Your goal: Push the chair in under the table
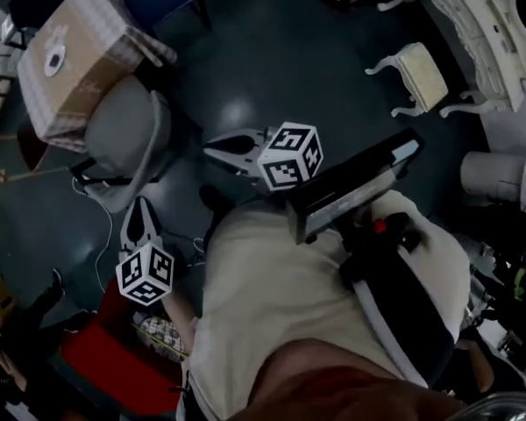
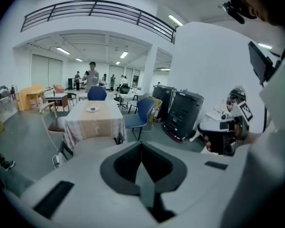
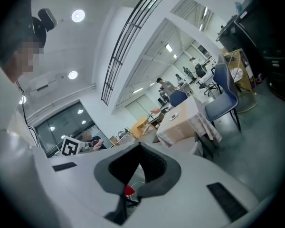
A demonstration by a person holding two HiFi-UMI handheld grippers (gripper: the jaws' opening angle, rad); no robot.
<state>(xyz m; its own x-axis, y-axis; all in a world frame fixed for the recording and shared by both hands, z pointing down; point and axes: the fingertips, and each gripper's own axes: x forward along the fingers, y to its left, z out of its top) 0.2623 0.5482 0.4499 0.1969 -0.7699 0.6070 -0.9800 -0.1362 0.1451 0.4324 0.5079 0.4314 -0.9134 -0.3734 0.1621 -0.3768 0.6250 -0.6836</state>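
You're only approaching: left gripper [image 1: 140, 205] and right gripper [image 1: 210, 150] both pressed together, empty, short of the chair [image 1: 124, 130]. Next, plant them on its back, shove toward the table [image 1: 96, 51].

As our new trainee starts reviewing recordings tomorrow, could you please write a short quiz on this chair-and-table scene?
1. True or false: the grey chair is already fully under the table.
2. The jaws of the left gripper are: A) shut, with nothing between them; B) wide open; C) shut on the chair's back.
3. What lies on the table's top?

Key:
1. False: the chair stands in the open beside the table.
2. A.
3. A small white plate.
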